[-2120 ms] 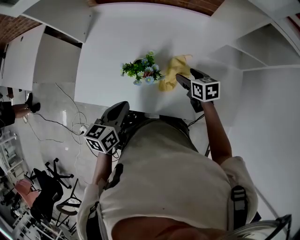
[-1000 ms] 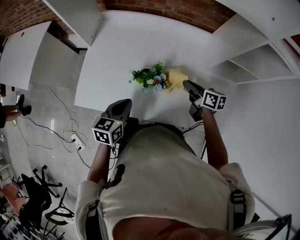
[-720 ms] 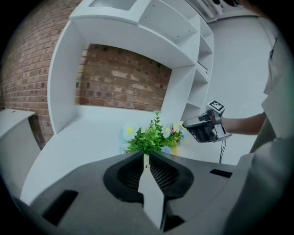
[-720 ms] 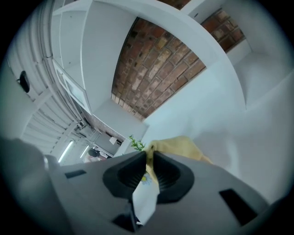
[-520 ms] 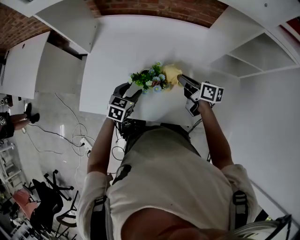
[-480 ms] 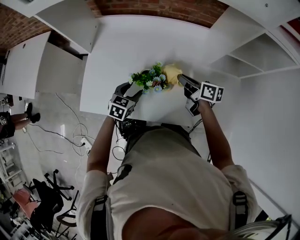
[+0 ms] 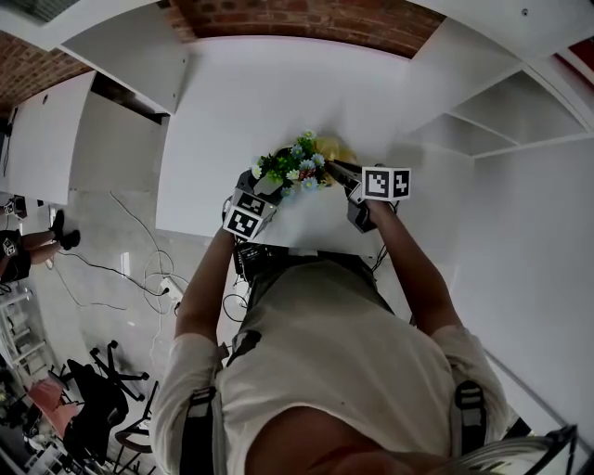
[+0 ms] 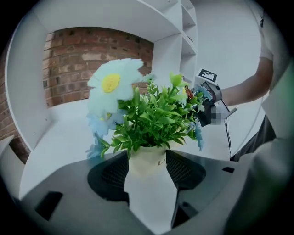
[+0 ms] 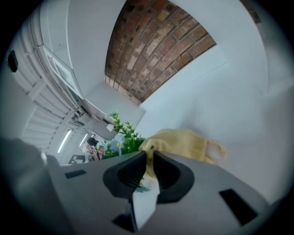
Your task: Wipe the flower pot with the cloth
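Observation:
A small cream flower pot [image 8: 147,159] with green leaves and pale blue flowers [image 7: 295,170] stands on the white table [image 7: 232,102]. My left gripper [image 8: 147,169] is at the pot's near side, its jaws opening, one pad on each side of the pot and not pressing it. In the head view the left gripper [image 7: 266,184] sits at the plant's lower left. My right gripper [image 9: 149,158] is shut on a yellow cloth [image 9: 183,142], held against the plant's right side. There the cloth [image 7: 330,148] shows just behind the right gripper [image 7: 334,171].
White shelves [image 7: 483,121] stand to the right of the table, and a brick wall [image 7: 306,19] runs behind it. The table's near edge lies just below the grippers. Cables and chairs lie on the floor [image 7: 102,278] at the left.
My left gripper came from beyond the table's near edge up to the pot, and its jaws opened around it. My right gripper moved left with the cloth, closer to the plant.

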A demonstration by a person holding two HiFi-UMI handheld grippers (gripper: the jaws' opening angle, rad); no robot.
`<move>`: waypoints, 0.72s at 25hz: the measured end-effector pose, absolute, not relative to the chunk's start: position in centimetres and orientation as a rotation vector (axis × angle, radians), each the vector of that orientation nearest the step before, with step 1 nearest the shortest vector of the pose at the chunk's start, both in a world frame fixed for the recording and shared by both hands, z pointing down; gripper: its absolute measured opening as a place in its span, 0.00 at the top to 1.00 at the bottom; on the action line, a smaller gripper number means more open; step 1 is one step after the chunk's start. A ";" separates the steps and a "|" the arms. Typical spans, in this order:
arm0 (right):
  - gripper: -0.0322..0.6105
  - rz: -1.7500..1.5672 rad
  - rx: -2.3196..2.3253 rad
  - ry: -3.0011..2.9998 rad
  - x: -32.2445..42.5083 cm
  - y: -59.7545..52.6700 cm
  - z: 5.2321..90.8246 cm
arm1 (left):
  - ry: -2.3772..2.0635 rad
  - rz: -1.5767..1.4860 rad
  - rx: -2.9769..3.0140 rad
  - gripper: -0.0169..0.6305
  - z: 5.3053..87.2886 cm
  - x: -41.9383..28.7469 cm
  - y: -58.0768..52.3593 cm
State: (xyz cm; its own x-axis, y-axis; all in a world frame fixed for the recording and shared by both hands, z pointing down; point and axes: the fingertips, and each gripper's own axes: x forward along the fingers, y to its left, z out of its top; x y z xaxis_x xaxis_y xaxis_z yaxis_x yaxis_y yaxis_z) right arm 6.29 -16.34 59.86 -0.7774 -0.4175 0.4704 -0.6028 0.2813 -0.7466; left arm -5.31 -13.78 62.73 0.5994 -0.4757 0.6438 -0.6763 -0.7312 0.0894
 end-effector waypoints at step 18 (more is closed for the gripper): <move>0.85 1.507 0.891 -2.293 5.9 -12.3 61.8 | -1.026 0.801 2.496 0.58 61.9 -5.8 -13.5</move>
State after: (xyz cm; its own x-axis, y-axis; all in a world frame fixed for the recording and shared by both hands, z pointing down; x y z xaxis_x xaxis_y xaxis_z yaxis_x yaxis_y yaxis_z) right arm 5.86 -12.31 61.81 -0.7797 -0.3505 0.5188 -0.6153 0.2756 -0.7385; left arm -5.76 -13.51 61.89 0.5835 -0.5378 0.6085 -0.7206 -0.6884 0.0826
